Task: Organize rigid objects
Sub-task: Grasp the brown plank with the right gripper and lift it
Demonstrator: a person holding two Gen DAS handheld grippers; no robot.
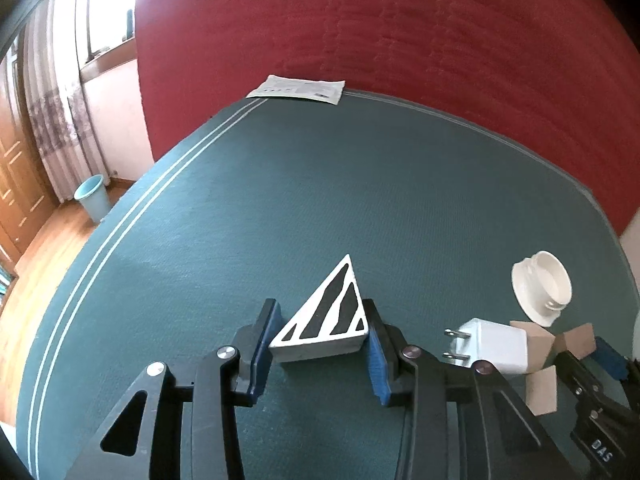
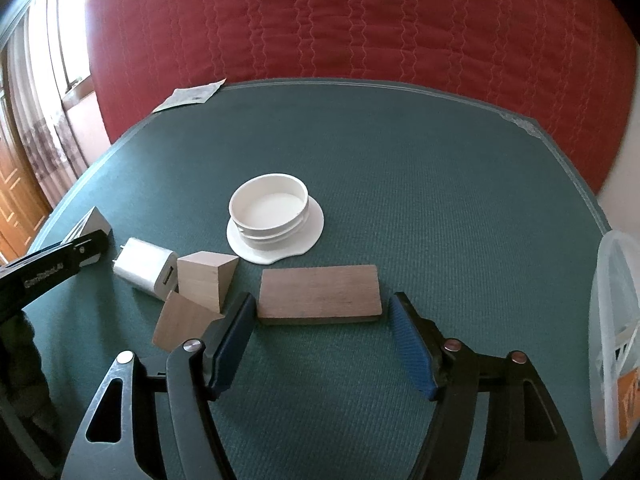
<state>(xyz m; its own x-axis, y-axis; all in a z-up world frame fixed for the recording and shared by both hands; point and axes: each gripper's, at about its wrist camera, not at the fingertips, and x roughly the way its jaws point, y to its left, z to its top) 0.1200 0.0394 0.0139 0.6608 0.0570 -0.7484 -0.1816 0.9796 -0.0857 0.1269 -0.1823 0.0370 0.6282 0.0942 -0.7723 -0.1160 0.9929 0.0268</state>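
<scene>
A triangular block (image 1: 320, 320) with black and white stripes lies on the green table cloth (image 1: 320, 184). My left gripper (image 1: 320, 326) is shut on it, a blue pad against each side. In the right wrist view the same block (image 2: 90, 222) shows grey behind the left gripper's black finger (image 2: 86, 248). A flat rectangular wooden block (image 2: 318, 294) lies on the cloth between the tips of my right gripper (image 2: 320, 305), which is open; a thin strip of cloth shows beside the right pad.
A white plug charger (image 2: 146, 272), two wooden wedges (image 2: 206, 276) and a white round lid (image 2: 274, 216) lie between the grippers. A paper sheet (image 1: 298, 88) rests at the far edge by the red quilt (image 1: 400, 32). A translucent basket (image 2: 616, 320) stands at the right.
</scene>
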